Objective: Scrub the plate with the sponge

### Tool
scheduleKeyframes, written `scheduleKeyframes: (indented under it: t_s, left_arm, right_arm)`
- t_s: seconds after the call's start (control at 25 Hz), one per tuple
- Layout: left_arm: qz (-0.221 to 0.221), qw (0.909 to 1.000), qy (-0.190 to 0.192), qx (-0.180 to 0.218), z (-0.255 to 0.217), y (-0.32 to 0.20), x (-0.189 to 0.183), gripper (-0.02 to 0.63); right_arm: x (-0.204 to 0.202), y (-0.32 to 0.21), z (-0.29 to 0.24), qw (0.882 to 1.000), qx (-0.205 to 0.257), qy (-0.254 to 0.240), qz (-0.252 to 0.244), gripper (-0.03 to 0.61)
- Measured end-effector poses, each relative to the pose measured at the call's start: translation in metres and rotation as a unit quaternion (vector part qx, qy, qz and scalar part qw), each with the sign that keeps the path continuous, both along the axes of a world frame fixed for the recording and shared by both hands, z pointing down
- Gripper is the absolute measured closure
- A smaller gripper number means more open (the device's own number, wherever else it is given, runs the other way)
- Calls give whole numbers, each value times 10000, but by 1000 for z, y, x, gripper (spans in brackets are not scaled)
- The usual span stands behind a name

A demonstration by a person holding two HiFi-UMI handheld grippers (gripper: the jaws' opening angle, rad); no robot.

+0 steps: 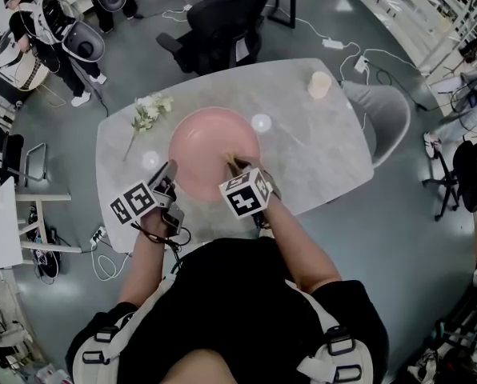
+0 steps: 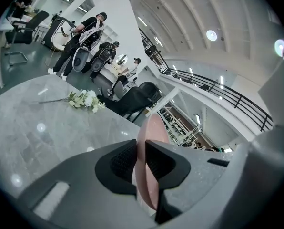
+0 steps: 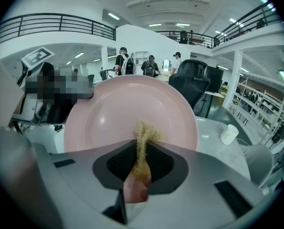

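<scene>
A pink plate (image 1: pixel 210 146) is held tilted over the grey marble table (image 1: pixel 302 158). My left gripper (image 1: pixel 168 184) is shut on the plate's near left rim; in the left gripper view the plate (image 2: pixel 151 132) shows edge-on between the jaws of the left gripper (image 2: pixel 141 162). My right gripper (image 1: pixel 237 169) is shut on a thin yellow-brown sponge (image 1: pixel 230 162) at the plate's near right part. In the right gripper view the sponge (image 3: pixel 143 144) sticks up from the right gripper (image 3: pixel 142 162) against the plate's (image 3: pixel 118 113) inner face.
White flowers (image 1: pixel 148 112) lie at the table's far left. A cream cup (image 1: pixel 319 85) stands at the far right corner. A black office chair (image 1: pixel 218 22) and a grey chair (image 1: pixel 386 114) stand by the table. People stand at the room's far left.
</scene>
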State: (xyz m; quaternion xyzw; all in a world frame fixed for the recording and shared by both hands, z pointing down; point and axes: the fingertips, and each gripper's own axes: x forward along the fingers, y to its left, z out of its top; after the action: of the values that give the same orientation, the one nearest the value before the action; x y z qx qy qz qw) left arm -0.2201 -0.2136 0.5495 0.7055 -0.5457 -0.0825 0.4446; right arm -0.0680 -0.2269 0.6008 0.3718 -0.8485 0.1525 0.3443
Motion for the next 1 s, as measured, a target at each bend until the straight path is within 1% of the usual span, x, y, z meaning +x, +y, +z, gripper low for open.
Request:
scheduleKeyframes:
  t_s: [0.08,0.2,0.4,0.52,0.64,0.76,0.92,1.0]
  left_arm:
    - [6,9999,103,-40,3,1,-1,558]
    - [-30,9996,222,-198,12,3,-5,560]
    - [-163,9981,226,-547,40,9,-17,560]
    - [-336,9961,344,-736,58,13,-28,560]
    - [-519,9933,488,-909,78,16,-38,560]
    - [-690,9890,646,-1139,103,20,-46,560]
    - [-929,9809,893,-1459,141,27,-57,560]
    - [-1001,9771,958,-1612,157,31,-59,558]
  right_arm:
    - [9,-4,-17,9995,208,-157,173,522]
    - [17,-9,-55,9951,568,-697,419,521]
    - [38,-13,-110,9800,1165,-1358,867,520]
    - [49,-9,-128,9719,1356,-1632,1020,520]
    - [58,-6,-137,9676,1451,-1743,1110,520]
    - [66,-4,-136,9678,1470,-1658,1195,522]
    - [71,0,-132,9679,1441,-1609,1283,522]
    - [75,3,-131,9680,1429,-1586,1322,521]
